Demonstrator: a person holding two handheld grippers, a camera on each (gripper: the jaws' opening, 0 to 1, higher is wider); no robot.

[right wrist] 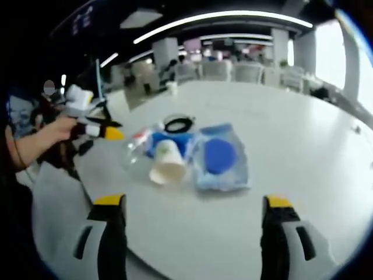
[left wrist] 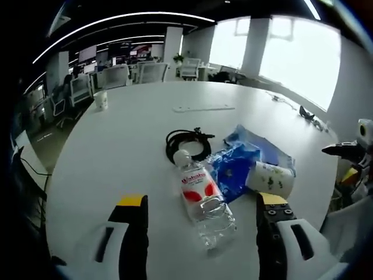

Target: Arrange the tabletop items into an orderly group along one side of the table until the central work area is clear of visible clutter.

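A clear water bottle (left wrist: 200, 195) with a red label lies on its side on the white table (left wrist: 111, 151), right between the jaws of my left gripper (left wrist: 202, 201), which is open and not touching it. Beyond it sit a coiled black cable (left wrist: 187, 143), a blue plastic bag (left wrist: 239, 163) and a tipped paper cup (left wrist: 269, 178). In the right gripper view the cup (right wrist: 168, 163), bottle (right wrist: 135, 153), bag (right wrist: 220, 160) and cable (right wrist: 178, 123) lie ahead of my open right gripper (right wrist: 194, 201), well short of them. A hand (right wrist: 52, 131) holds the left gripper (right wrist: 99, 129).
An upright paper cup (left wrist: 101, 100) stands near the far left edge. A flat white strip (left wrist: 203, 108) lies farther back, and small items with a cord (left wrist: 306, 114) rest at the far right. Office chairs (left wrist: 116, 76) ring the table. The right gripper (left wrist: 349, 150) hovers off the table's right edge.
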